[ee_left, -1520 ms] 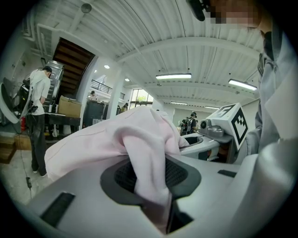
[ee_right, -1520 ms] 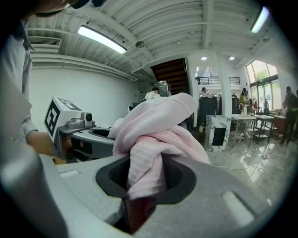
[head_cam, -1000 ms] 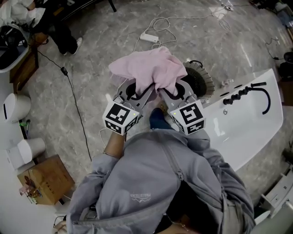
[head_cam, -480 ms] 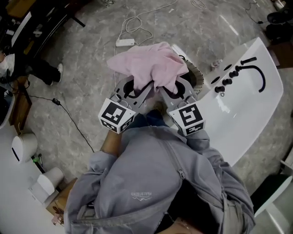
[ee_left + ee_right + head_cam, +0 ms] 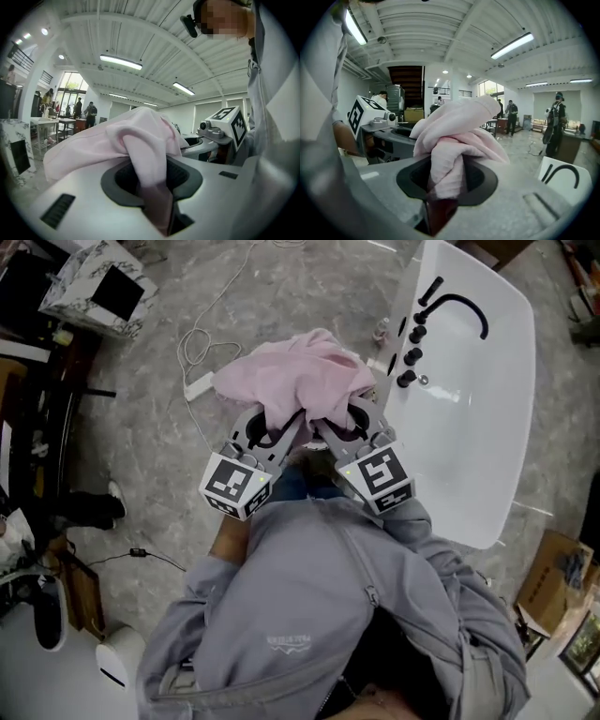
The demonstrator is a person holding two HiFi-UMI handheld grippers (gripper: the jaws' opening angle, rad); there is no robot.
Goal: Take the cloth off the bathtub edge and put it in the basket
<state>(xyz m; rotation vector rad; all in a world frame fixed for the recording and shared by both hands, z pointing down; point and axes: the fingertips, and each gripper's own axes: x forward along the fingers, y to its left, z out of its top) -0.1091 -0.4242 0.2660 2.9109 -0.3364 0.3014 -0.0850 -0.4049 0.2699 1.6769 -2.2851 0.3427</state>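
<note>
Holding the pink cloth in both sets of jaws

Bunched and lifted, the pink cloth (image 5: 291,381) hangs in the air in front of the person, above the grey marbled floor (image 5: 141,437) and just left of the white bathtub (image 5: 478,437). It is clear of the tub's edge and touches nothing but the two tools. The left gripper (image 5: 284,427) has its jaws closed on one fold of the fabric; its own view shows the cloth pinched in the narrow slot and draping away to the left. The right gripper (image 5: 330,426) has its jaws clamped on a thicker, twisted wad of the same cloth, which swells out above them. Both grippers sit side by side, close together, their marker cubes toward the person's grey hoodie (image 5: 309,615). A black tap (image 5: 461,307) curves over the tub's far end. A white power strip (image 5: 198,386) with its cable lies on the floor beside the cloth's left edge.
</note>
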